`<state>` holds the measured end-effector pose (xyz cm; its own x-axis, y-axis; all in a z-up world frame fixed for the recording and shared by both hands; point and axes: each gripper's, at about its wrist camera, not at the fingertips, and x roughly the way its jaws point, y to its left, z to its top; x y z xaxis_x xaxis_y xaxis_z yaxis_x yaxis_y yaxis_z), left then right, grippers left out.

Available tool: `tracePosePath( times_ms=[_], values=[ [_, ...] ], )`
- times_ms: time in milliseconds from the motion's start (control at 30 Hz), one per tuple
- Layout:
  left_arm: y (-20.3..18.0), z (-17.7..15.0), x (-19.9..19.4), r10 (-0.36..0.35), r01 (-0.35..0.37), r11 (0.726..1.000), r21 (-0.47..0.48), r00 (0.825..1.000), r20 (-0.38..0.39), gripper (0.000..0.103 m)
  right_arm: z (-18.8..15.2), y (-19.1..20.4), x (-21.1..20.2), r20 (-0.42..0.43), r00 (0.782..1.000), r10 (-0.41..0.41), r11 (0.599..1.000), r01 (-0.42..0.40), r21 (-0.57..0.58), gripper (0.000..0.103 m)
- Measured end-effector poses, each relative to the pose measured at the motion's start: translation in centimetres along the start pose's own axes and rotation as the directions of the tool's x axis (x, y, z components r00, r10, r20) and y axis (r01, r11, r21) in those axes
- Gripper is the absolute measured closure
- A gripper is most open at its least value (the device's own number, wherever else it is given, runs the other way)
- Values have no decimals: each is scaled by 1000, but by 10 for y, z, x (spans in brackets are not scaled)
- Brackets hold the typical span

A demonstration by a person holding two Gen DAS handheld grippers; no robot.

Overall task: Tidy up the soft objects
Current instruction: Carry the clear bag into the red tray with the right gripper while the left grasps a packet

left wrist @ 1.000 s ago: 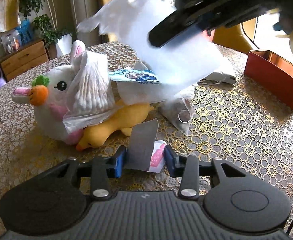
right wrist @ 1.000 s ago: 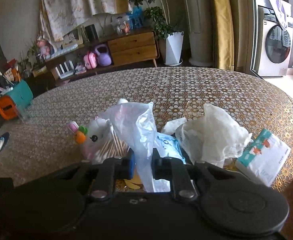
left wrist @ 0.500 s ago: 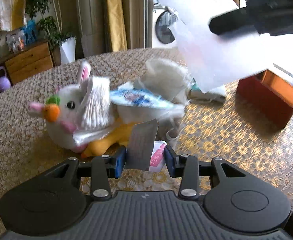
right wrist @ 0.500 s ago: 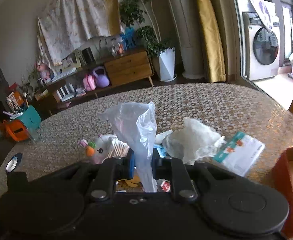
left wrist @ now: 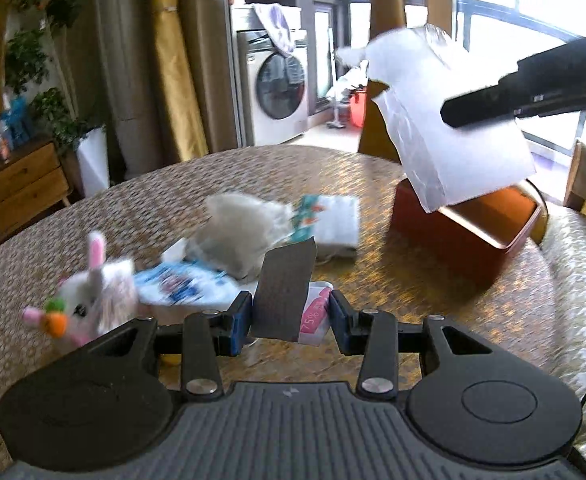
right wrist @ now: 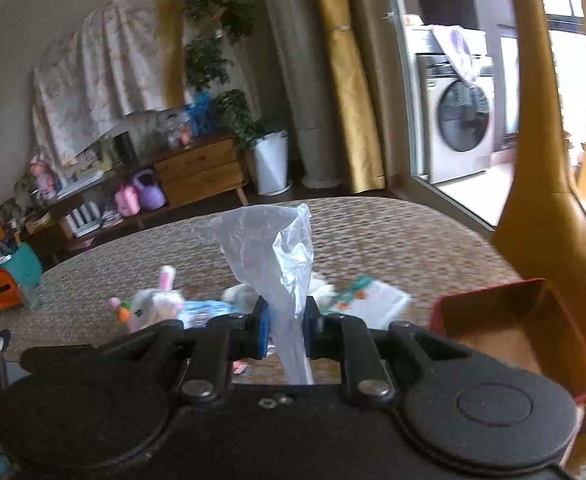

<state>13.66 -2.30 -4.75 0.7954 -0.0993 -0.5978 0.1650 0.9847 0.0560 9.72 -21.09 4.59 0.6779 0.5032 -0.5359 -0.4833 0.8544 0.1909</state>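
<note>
Left wrist view, left to right: white plush rabbit with a pink ear and an orange carrot on its nose (left wrist: pixel 83 300) lies on the round table with a gold lace-pattern cloth (left wrist: pixel 393 292), a clear bag of cotton swabs (left wrist: pixel 117 288) against its side. Just right of it, a flat blue-and-white printed packet (left wrist: pixel 181 286), then a crumpled translucent white bag (left wrist: pixel 241 232), then a white tissue pack with a teal printed end (left wrist: pixel 329 220) touching that bag. Left gripper (left wrist: pixel 290 320), blue-padded jaws closed on a dark grey card-like flap attached to a small pink-and-white sachet (left wrist: pixel 283 292); the flap stands upright between the jaws. Right of centre, an open rectangular rust-red box (left wrist: pixel 465 236) stands on the table, well apart from the pile. Above the box, a translucent white plastic bag (left wrist: pixel 445 132) hangs in the air, pinched from the right by a black finger of the other tool.

Right wrist view, left to right: rabbit, blue packet and tissue pack are small and blurred beyond the jaws. Right gripper (right wrist: pixel 286 330), jaws clamped on the neck of the plastic bag, whose bunched top fans upward above them. The red box sits at lower right, interior bare as far as visible.
</note>
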Motion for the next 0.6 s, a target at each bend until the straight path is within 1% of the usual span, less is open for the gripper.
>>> tracePosePath(
  times_ms=[100,333,500,600],
  values=[
    [-21,13,1,-5,4,999,51,1000,18,62,-4,-20,-11,13,999,-35,999,35,16,87],
    [-68,47,14,-49,44,992,117,998,42,62,-16,-65,-28,29,994,-105,992,103,71,87],
    [-100,64,32,-94,88,984,152,995,33,62,-26,-100,-33,31,988,-148,983,144,117,87],
    [-122,72,44,-108,101,977,188,994,26,62,-32,-118,-32,27,985,-171,976,166,139,87]
  ],
)
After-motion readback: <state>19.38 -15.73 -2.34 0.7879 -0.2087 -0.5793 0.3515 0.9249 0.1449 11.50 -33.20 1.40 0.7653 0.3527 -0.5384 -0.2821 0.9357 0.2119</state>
